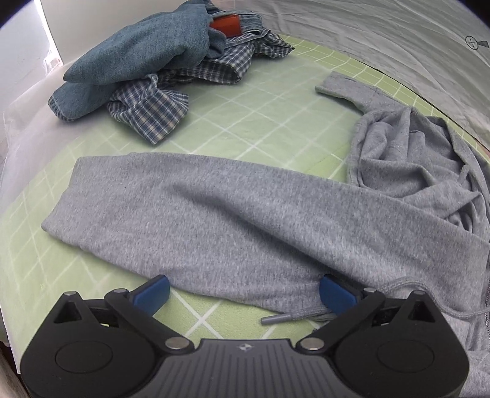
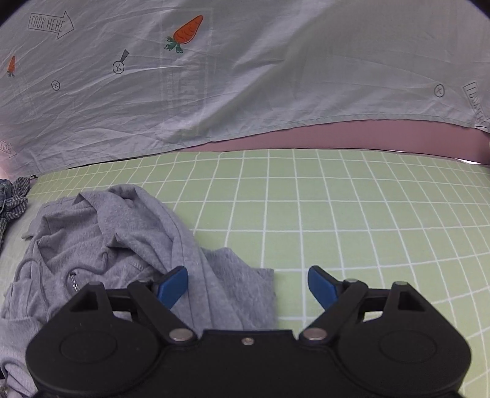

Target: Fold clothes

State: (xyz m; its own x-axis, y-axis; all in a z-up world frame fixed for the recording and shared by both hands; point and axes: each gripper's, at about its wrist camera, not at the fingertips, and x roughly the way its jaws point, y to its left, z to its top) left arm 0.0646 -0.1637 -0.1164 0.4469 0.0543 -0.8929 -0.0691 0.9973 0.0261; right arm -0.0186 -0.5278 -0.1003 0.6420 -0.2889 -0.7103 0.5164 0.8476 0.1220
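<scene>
the grey hoodie (image 1: pixel 232 214) lies on the green checked sheet (image 1: pixel 269 122), one sleeve stretched flat toward the left, its body and hood bunched in creases. the left gripper (image 1: pixel 245 290) hangs spread wide at the sleeve's near edge, gripping nothing; the right gripper (image 2: pixel 248 284) is likewise released over a loose corner of the hoodie. to fold cleanly, pinch only one layer at the edges, keep clear of the drawstring tip (image 1: pixel 278 318), and smooth the bunched body first. a denim and plaid pile (image 1: pixel 147 70) waits further back.

The pale sheet (image 2: pixel 245 76) at the far side bears an arrow sign (image 2: pixel 50 25) reading "LOOK HERE", far left; the same print recurs partly cut off at the left edge (image 2: pixel 7 148) and, rotated, at the right edge (image 2: pixel 474 102).
</scene>
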